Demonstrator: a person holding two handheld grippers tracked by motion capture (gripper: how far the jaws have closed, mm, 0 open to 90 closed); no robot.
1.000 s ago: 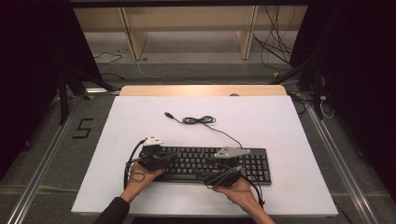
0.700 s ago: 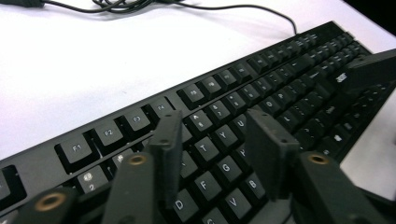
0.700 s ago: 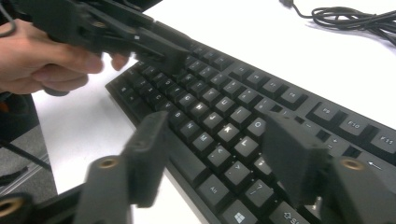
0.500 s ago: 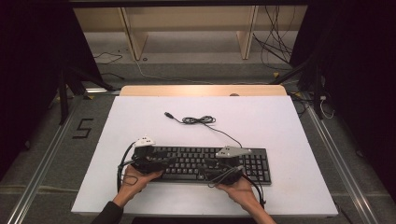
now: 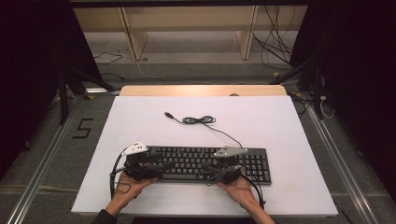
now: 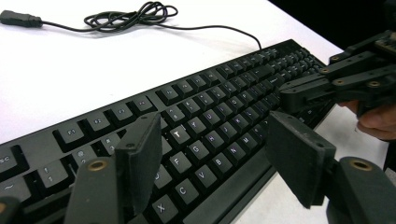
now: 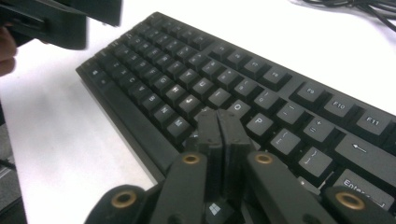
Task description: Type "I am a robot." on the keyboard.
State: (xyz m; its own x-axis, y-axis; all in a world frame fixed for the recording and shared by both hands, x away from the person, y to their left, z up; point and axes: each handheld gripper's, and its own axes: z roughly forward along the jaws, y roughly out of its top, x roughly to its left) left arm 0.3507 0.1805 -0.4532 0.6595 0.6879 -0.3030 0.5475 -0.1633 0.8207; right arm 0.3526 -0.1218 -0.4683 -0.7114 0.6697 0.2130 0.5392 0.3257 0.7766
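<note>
I count one keyboard (image 5: 205, 163) on the tabletop (image 5: 280, 126), one coiled cable (image 5: 198, 120) behind it, two tools.

One overhead cam, two tool cams

High view looks forward and down over the counter (image 5: 280, 121); both tool views sit close, sharing the keyboard (image 5: 205, 163).

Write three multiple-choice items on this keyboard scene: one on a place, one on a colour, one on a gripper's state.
1. Where does the keyboard lie on the table?
A. near edge
B. far edge
C. left corner

2. What colour is the keyboard?
A. white
B. black
C. grey

3. How do the right gripper jaws stand?
A. wide apart
B. pressed together over the keys
C. clamped on the cable

Answers:
1 A, it sits close to the person's hands.
2 B, its case and keys are black.
3 B, the right gripper view shows no gap between them; the cable lies coiled farther back.
</note>
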